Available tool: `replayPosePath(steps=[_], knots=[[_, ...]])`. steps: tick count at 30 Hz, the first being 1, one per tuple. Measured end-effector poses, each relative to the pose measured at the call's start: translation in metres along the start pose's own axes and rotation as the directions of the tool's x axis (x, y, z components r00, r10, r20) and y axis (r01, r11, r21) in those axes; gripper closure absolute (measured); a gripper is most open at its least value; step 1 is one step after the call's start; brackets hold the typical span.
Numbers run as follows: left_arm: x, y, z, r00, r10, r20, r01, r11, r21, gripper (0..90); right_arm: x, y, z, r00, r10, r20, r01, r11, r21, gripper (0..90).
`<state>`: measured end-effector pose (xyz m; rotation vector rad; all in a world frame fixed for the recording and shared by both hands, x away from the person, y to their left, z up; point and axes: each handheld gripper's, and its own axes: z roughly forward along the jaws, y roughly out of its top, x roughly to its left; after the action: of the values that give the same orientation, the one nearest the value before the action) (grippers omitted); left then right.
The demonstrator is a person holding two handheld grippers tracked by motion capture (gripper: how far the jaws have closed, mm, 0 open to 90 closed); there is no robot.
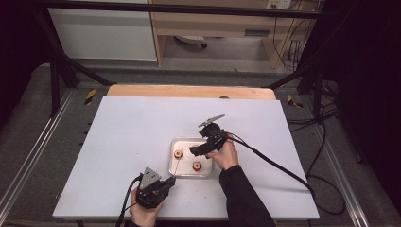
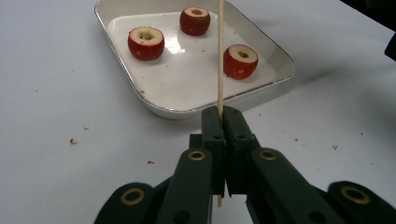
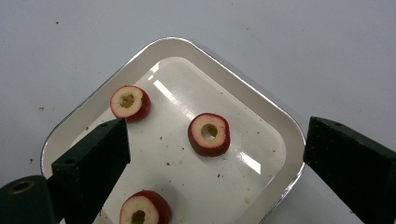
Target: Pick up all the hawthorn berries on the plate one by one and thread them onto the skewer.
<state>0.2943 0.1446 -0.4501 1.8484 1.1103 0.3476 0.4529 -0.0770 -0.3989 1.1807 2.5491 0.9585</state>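
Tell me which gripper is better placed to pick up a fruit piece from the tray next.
Right. The right gripper hangs open above the tray around a cored fruit piece; the left gripper is shut on the skewer.

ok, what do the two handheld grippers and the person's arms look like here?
Both grippers are black with two blocky jaws on hinged links with brass-coloured pivot rings. The left gripper carries a grey three-cornered plate on top; the right gripper has a similar plate sticking up. A black cable trails from each. The right arm wears a dark long sleeve; both hands are bare.
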Motion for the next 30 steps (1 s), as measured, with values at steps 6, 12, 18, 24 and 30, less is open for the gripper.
replayPosePath(steps=[6, 12, 18, 24, 30], knots=[[0.000, -0.001, 0.001, 1.0000, 0.002, 0.004, -0.002, 1.0000, 0.003, 88.7, 0.000, 0.005, 0.010, 1.0000, -0.001, 0.000, 0.001, 0.999, 0.044, 9.4], [0.000, -0.001, 0.001, 1.0000, 0.000, 0.008, 0.000, 1.0000, 0.004, 88.7, -0.001, 0.007, 0.018, 0.9996, 0.010, -0.027, -0.008, 0.998, 0.067, 15.4], [-0.001, -0.002, 0.003, 1.0000, 0.002, 0.009, -0.003, 0.9999, 0.011, 88.6, -0.004, 0.008, 0.024, 0.9984, 0.014, -0.056, -0.008, 0.994, 0.111, 26.0], [-0.002, -0.002, 0.004, 0.9998, 0.011, 0.013, -0.011, 0.9998, 0.019, 88.7, -0.007, 0.010, 0.026, 0.9975, 0.017, -0.069, -0.007, 0.989, 0.146, 36.1], [-0.001, -0.002, 0.004, 0.9998, 0.012, 0.014, -0.012, 0.9996, 0.024, 88.6, -0.009, 0.016, 0.029, 0.9978, 0.004, -0.067, 0.009, 0.980, 0.199, 42.9]])
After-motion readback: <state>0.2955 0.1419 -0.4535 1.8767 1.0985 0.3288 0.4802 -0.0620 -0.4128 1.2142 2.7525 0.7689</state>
